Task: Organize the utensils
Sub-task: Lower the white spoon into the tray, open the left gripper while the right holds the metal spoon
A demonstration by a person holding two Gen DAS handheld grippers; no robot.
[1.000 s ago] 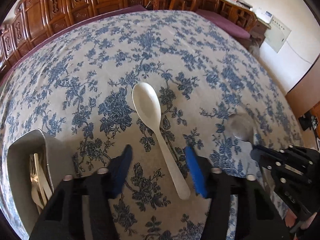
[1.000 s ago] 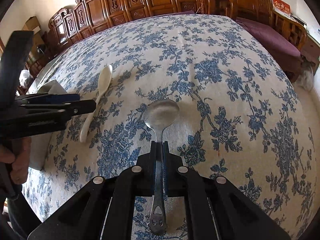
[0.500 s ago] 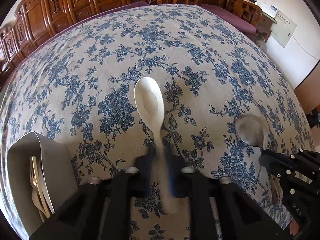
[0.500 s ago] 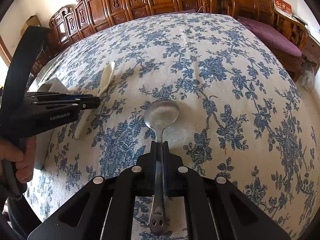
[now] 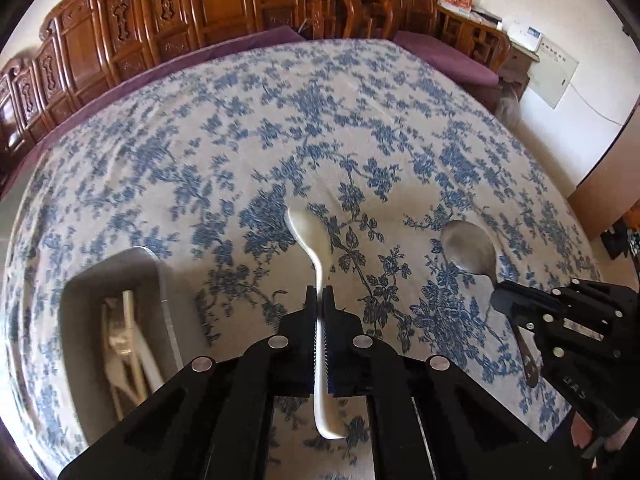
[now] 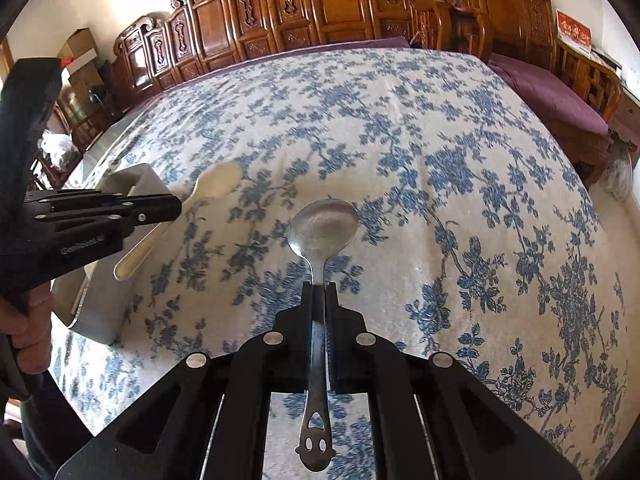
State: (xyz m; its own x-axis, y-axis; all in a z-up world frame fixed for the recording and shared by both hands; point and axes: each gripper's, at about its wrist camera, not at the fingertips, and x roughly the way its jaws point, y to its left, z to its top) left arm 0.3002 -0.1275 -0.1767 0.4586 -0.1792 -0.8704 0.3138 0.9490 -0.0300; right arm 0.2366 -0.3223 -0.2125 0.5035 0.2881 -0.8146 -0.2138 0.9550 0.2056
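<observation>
Spoons are in both grippers: the white spoon [image 5: 310, 236] is pinched at mid-handle by the left gripper [image 5: 320, 300], whose jaws have just closed on it, and the metal spoon [image 6: 323, 226] is clamped the same way in the right gripper [image 6: 319, 292]. Each spoon's long axis runs along its gripper's fingers, bowl pointing forward and away from the person, handle end trailing back toward the wrist; both seem lifted clear of the floral cloth [image 5: 360, 120]. This looks like the carry step. Next, each spoon must swing toward the grey holder [image 5: 100, 276] at the left, tipped to drop in beside the utensils already there.
</observation>
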